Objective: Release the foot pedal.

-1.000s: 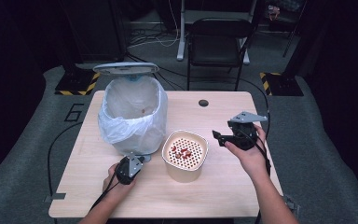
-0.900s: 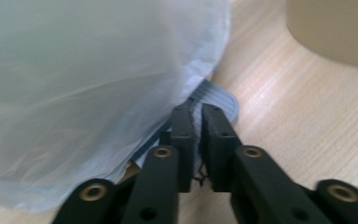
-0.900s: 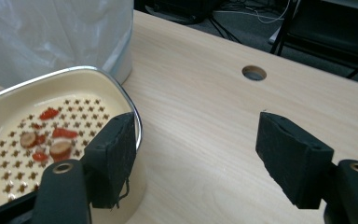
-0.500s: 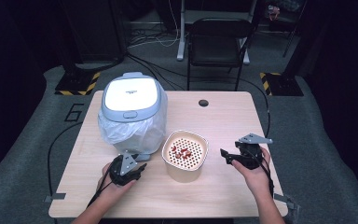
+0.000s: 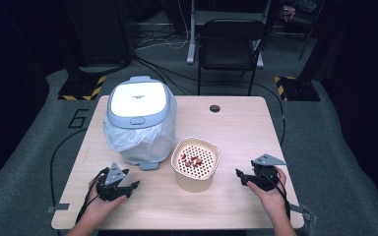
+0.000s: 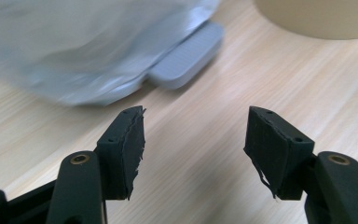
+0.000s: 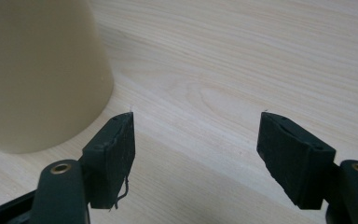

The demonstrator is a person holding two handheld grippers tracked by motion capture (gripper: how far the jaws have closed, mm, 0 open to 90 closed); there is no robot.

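Observation:
A grey bin (image 5: 140, 98) with a closed lid and a clear plastic liner (image 6: 74, 46) stands on the left of the wooden table (image 5: 246, 128). Its grey pedal (image 6: 186, 56) sticks out at the base. Beside it sits a cream bowl (image 5: 195, 164) with a perforated insert holding red pieces; its wall is close in front of my right gripper (image 7: 37, 70). My left gripper (image 5: 132, 186) lies near the front edge, short of the pedal. Its jaws (image 6: 196, 149) have just been opening, with nothing between them. My right gripper (image 5: 241, 176) is low at the front right, open and empty (image 7: 196, 154).
A small round hole (image 5: 214, 108) sits in the table's far middle. A black chair (image 5: 231, 34) stands behind the table. Cables trail from both grippers over the near edge. Bare wood lies between the bowl and each gripper.
The bin's lid, raised a second ago, has dropped shut. My left gripper has opened and drawn back from the pedal. My right gripper has come down from mid-air to just above the table.

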